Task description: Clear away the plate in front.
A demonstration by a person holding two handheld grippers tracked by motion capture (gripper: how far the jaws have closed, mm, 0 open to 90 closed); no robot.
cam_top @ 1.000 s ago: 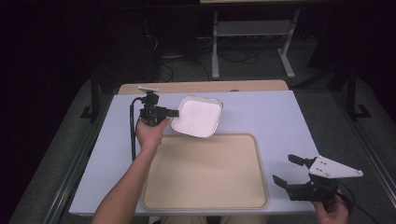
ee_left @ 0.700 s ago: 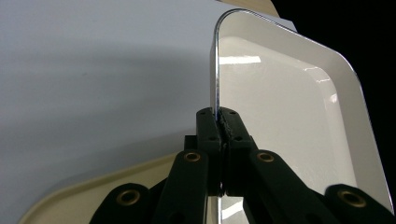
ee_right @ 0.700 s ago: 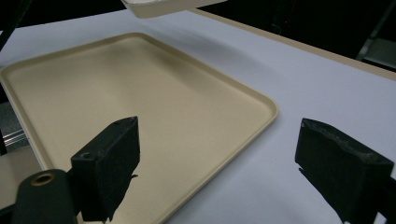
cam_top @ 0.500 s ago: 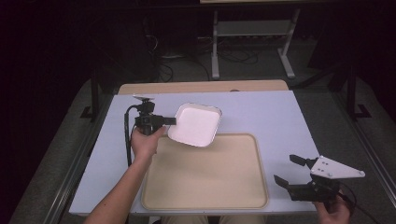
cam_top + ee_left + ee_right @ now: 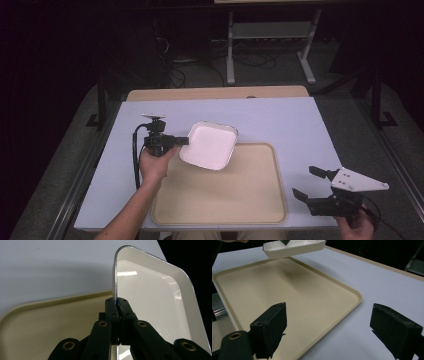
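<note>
The left tool is clamped on the rim of a white dish, holding it in the air over the far left corner of the beige tray, which lies on the table. The right tool rests near the tray's right edge, its jaws wide apart and gripping nothing.

I hold a white square dish with rounded corners, shallow and empty, glossy inside. It sits a little left of the middle of the high view. My left gripper pinches its left rim, and it is lifted off the surface, above the upper left corner of the beige tray, slightly tilted.
</note>
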